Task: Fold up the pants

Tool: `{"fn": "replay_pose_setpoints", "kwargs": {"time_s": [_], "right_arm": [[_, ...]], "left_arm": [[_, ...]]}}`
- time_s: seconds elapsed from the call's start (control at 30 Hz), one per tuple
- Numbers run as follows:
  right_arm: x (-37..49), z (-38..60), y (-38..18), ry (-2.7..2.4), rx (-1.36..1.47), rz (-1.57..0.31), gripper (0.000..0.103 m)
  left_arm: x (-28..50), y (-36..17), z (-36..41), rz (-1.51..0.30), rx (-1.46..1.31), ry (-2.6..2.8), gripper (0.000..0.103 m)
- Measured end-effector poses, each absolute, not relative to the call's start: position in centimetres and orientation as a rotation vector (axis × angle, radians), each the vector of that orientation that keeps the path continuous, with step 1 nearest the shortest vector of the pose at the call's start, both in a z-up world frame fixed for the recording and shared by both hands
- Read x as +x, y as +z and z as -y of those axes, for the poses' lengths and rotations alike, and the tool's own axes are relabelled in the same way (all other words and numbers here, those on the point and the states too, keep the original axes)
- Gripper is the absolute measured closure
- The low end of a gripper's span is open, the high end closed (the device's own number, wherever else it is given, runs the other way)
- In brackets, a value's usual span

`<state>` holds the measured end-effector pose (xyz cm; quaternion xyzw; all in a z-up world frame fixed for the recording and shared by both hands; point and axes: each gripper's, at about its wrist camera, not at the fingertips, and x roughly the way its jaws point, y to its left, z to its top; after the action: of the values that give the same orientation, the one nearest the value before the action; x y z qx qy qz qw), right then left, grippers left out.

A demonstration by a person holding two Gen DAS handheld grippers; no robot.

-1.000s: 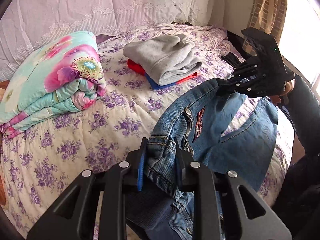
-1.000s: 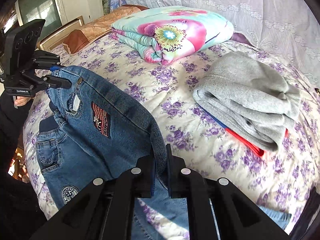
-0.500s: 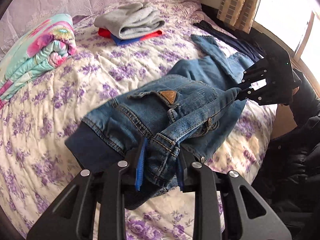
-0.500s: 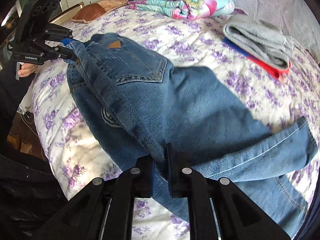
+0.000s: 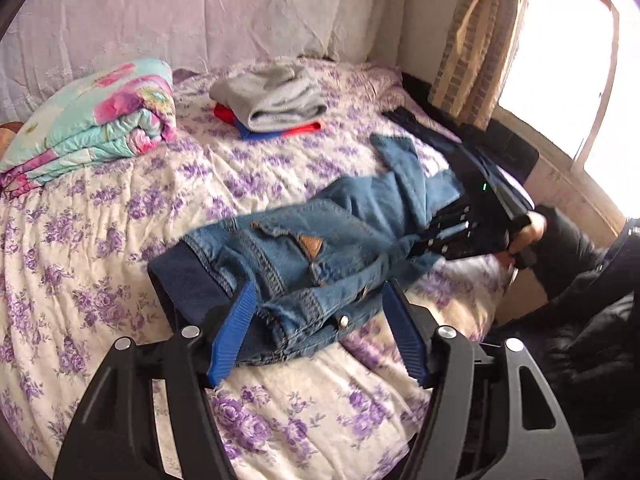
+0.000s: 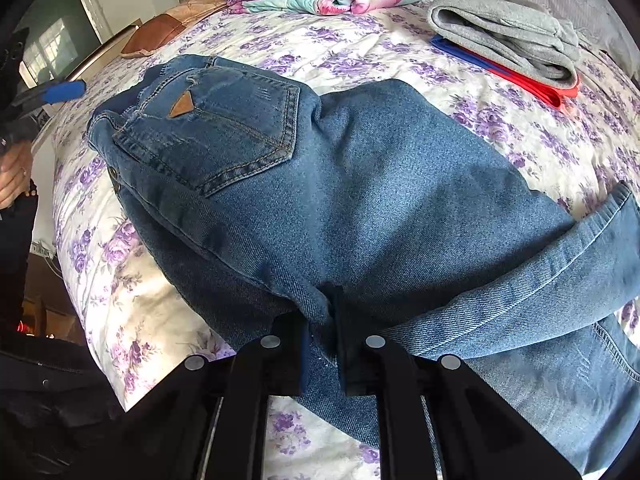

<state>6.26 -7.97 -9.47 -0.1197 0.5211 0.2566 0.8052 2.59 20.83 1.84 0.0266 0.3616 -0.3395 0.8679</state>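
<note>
Jeans [image 6: 360, 208]: flat on the bed [image 5: 120, 240], waist at upper left, legs to lower right.
Left gripper [image 5: 316, 336]: jaws spread around the waist, not pinching.
Right gripper [image 6: 322, 344]: jaws pressed on the near fold edge at mid-length.
Nearer to waist: left.

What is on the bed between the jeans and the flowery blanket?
Nothing: in the left wrist view only bare bedspread lies between jeans and blanket.
</note>
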Motion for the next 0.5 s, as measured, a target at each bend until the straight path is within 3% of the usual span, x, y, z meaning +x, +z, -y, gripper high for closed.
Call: {"fn": "replay_pose_setpoints", "kwargs": {"time_s": [0.13,0.17,0.2,0.27,0.37,0.43,0.47,0.5], "right_arm": [[6.0,7.7,-9.3,0.563,-0.26,-1.11,0.078],[5.8,7.6,-9.2,0.564,-0.264,-1.107,0.075],[5.5,7.4,-9.1,0.562,-0.273,-1.103,0.074],[4.8,7.3,-8.7,0.558,-0.293,-1.102,0.068],[3.5,7.5,-7.5,0.577,-0.269,-1.118,0.057],[3.2,7.9,-6.4,0.599,-0.199,-1.121,0.056],[3.5,8.2,-5.8,0.599,-0.149,-1.122,0.063],[4.0,8.4,-5.4,0.611,-0.092,-1.115,0.093]], "left_arm": [[4.5,1.9,-16.8,-0.829,0.004,-0.476,0.037],[5.5,0.9,-15.7,-0.883,-0.016,-0.43,0.044],[6.5,-0.6,-14.6,-0.952,-0.042,-0.387,0.061],[7.8,-3.9,-13.6,-1.078,-0.102,-0.31,0.084],[6.7,-6.5,-12.9,-1.055,-0.093,-0.193,0.086],[5.4,-6.9,-12.5,-1.026,-0.068,-0.165,0.086],[5.1,-7.2,-12.5,-1.018,-0.063,-0.155,0.086],[4.9,-7.3,-12.4,-1.01,-0.057,-0.15,0.086]]}}
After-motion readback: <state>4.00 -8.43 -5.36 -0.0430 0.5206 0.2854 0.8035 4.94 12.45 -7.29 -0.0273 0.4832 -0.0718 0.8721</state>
